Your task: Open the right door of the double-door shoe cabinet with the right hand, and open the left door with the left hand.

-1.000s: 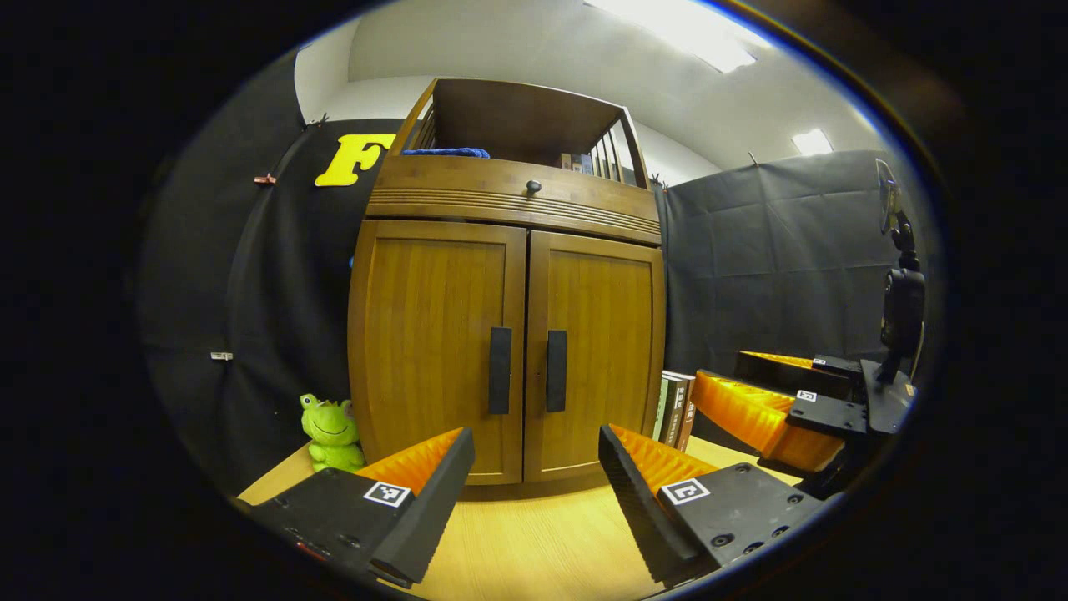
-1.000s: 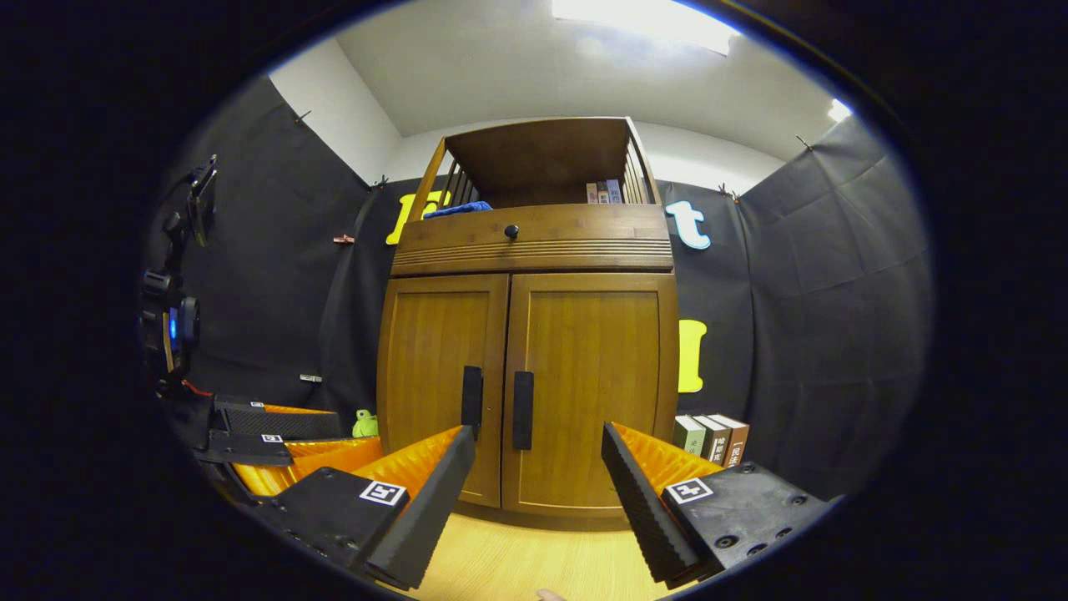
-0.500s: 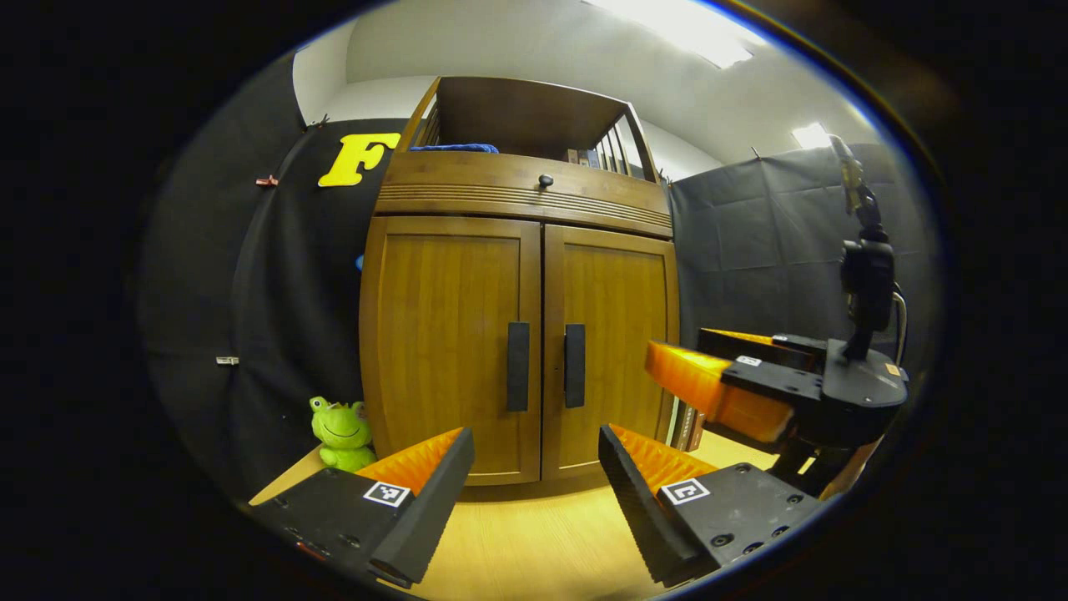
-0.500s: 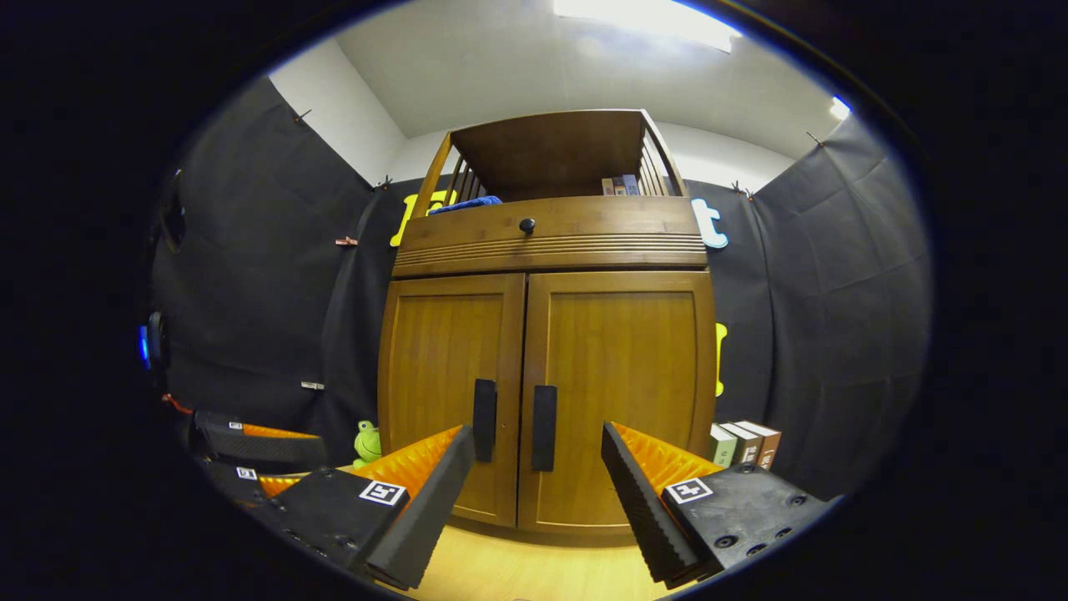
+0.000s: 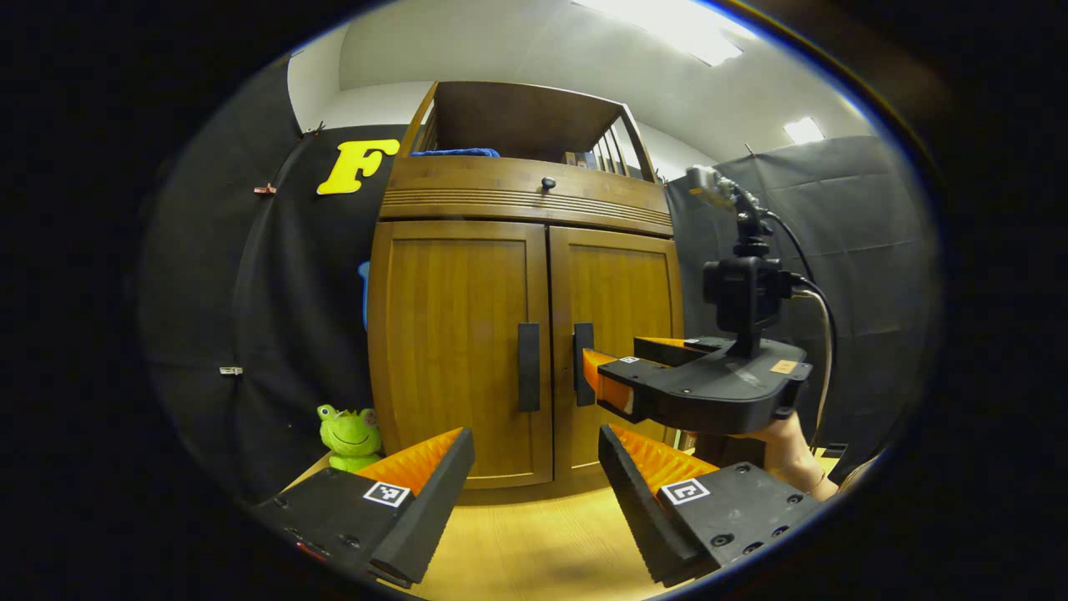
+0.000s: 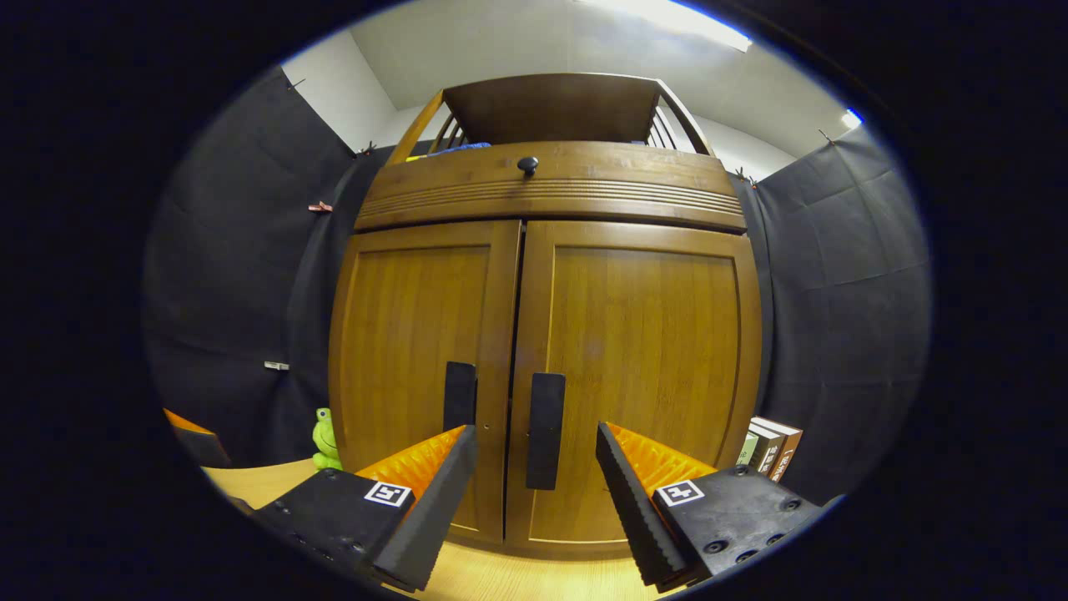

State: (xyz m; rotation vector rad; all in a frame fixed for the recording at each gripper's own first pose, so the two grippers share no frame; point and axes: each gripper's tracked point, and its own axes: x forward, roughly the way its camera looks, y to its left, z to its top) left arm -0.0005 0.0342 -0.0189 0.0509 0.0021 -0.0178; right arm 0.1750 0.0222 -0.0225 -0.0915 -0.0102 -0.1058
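Right gripper [image 6: 534, 488] wide open, holding nothing. Right door handle [image 6: 545, 430] stands tall, straight ahead between fingers, close but not yet inside gap. Right door [image 6: 642, 376] shut. Left gripper [image 5: 534, 492] open too, empty, farther back; left door handle [image 5: 528, 367] ahead, bit left of middle. Right gripper nearer cabinet [image 5: 517, 200], so likely goes first.

Bright ceiling panels [image 5: 676, 33] light the booth from above and blow out to white glare. The shoe cabinet [image 6: 542, 334] is evenly lit and sharp, its straight edges bowing outward through fisheye distortion. A soft shadow falls on the worktop [image 5: 534, 551].
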